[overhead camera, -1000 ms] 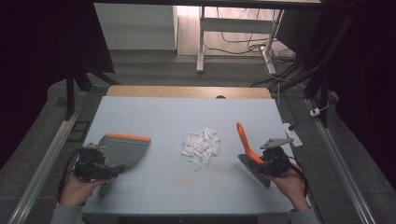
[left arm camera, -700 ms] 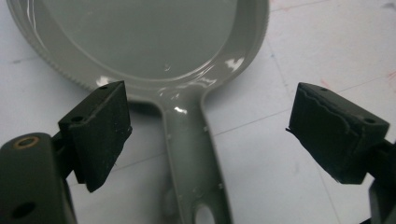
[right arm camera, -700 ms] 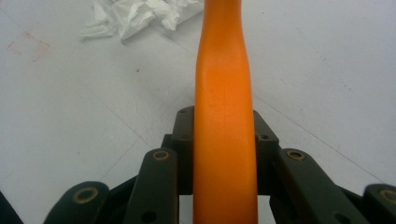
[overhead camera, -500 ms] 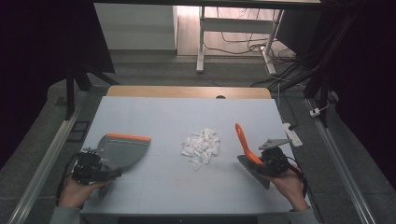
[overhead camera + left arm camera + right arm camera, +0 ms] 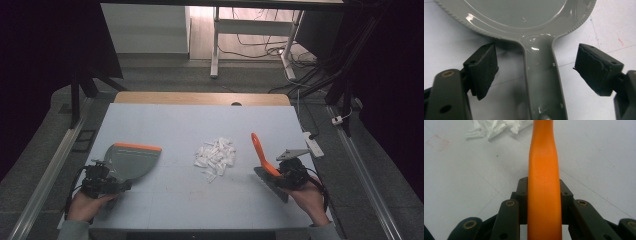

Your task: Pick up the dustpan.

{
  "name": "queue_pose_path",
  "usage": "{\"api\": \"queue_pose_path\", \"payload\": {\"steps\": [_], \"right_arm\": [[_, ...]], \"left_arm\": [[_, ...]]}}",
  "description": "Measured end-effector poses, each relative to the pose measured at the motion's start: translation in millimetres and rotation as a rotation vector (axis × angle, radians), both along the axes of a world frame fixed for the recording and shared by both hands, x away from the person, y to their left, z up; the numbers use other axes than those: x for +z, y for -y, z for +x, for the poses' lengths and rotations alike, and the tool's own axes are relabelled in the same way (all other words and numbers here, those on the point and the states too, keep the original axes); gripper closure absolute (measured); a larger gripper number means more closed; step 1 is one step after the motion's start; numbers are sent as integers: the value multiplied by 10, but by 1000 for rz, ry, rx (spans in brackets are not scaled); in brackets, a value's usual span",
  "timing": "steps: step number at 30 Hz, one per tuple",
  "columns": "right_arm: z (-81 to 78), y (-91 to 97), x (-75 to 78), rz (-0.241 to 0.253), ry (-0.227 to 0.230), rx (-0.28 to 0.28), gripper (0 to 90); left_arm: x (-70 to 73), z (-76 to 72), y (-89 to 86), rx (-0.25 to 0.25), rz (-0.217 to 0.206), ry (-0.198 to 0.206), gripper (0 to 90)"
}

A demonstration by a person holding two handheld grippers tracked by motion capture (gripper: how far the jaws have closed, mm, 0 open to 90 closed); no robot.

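A grey dustpan with an orange front lip lies flat on the left of the table. Its handle runs between the jaws of my left gripper. Those jaws have just been closing, but both pads still stand clear of the handle. A pile of white paper scraps sits mid-table. On the right, my right gripper is shut on the orange handle of a brush, whose dark bristles rest near the table. The scraps lie ahead of that handle.
The pale table mat ends in a wooden strip at the far side. A white power strip lies off the right edge. Metal rails run along both sides; cables and a white frame stand on the floor beyond.
My left hand has sunk a little toward the table and the front edge, with the dustpan handle between its jaws. The right hand and brush have not moved.
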State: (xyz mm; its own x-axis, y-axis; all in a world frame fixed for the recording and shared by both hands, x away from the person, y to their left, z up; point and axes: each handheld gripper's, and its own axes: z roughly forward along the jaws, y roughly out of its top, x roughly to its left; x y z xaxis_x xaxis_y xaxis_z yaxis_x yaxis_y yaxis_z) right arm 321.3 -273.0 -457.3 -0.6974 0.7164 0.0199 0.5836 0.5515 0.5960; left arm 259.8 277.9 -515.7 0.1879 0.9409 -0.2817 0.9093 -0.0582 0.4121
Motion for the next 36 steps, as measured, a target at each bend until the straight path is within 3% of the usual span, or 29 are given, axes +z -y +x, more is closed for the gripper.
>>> {"api": "queue_pose_path", "payload": {"steps": [18,36], "right_arm": [[0,2,0,-1,6,-1,704],[0,9,6,1,5,-6,704]], "left_arm": [[-56,42,-8,15,-58,3,475],[-97,51,-75,23,-93,-3,609]]}}
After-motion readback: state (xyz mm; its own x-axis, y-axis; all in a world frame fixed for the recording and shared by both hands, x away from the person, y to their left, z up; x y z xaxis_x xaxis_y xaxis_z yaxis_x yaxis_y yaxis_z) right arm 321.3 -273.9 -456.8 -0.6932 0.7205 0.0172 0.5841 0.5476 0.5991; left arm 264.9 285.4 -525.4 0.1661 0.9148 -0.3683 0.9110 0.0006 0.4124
